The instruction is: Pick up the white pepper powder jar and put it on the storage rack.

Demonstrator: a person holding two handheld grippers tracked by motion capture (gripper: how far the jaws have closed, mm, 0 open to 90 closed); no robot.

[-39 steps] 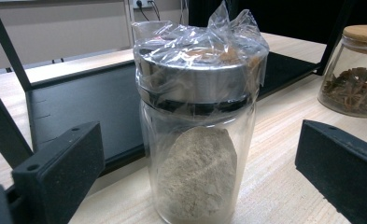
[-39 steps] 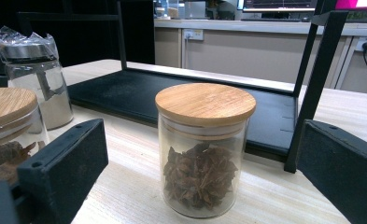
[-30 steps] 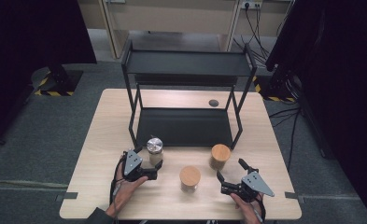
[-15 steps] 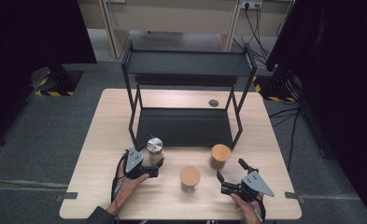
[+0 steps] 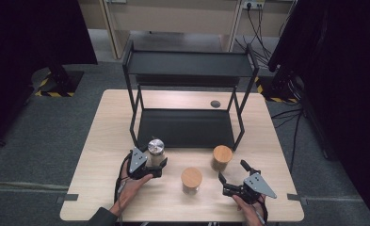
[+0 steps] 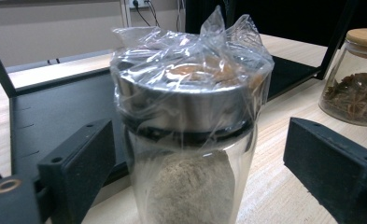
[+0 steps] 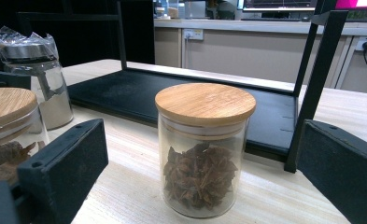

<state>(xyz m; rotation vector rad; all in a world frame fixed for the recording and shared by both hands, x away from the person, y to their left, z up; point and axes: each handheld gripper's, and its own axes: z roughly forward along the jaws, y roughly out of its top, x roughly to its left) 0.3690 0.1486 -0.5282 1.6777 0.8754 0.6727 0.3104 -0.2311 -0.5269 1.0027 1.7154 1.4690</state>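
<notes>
L claw has just been closing round the shaker jar, not squeezing yet. R claw wide. Lifting's left.

From my remote seat, both tools look alike: the left gripper and right gripper are black, each topped by a grey three-cornered plate. A black cable loops off the left one toward 7 o'clock. The flat black jaws carry small screw holes, and a dark sleeve covers the left forearm.
</notes>
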